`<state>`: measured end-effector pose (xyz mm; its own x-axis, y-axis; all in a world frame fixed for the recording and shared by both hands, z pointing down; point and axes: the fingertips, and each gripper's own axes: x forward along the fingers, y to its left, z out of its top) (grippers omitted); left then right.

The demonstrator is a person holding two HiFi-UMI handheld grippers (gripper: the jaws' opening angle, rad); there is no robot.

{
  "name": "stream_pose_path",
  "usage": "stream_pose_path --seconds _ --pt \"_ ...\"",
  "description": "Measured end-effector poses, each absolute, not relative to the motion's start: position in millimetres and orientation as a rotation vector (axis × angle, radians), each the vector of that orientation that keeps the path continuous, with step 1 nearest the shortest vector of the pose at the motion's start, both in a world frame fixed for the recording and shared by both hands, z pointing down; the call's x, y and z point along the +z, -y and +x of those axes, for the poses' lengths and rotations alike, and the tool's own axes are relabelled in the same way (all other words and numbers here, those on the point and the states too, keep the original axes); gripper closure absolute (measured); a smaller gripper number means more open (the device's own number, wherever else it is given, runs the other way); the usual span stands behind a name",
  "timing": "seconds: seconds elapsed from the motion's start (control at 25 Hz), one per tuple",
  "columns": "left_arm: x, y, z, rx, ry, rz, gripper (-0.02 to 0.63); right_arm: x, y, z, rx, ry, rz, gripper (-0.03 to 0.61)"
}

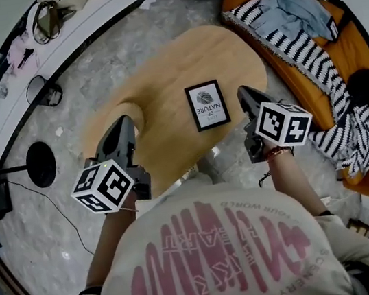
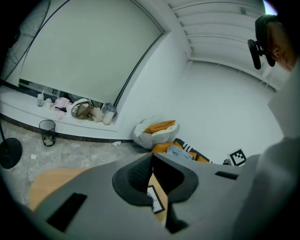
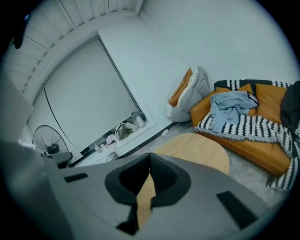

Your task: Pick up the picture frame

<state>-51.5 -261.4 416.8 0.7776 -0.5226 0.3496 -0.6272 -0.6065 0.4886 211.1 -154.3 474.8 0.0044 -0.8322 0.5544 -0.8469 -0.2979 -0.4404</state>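
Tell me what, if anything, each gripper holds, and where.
Nothing. The left gripper and right gripper are shut, empty; the picture frame lies on the table.

In the left gripper view the picture frame (image 2: 153, 199) on the wooden table (image 2: 51, 185) shows only as a sliver behind the closed jaws of the left gripper (image 2: 151, 158). In the head view the right gripper (image 1: 242, 92) and the person's sweatshirt (image 1: 222, 255) cover parts of the table's near edge. The frame's smallest print is unreadable, and beyond the table the orange sofa (image 1: 353, 47) runs off the right edge.
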Motion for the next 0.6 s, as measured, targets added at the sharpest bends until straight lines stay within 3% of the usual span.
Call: stream_pose_path --seconds 0.6 --pt "501.2 322.9 -84.6 0.337 0.926 2.207 0.611 560.6 198.2 201.7 1.369 1.626 2.083 0.573"
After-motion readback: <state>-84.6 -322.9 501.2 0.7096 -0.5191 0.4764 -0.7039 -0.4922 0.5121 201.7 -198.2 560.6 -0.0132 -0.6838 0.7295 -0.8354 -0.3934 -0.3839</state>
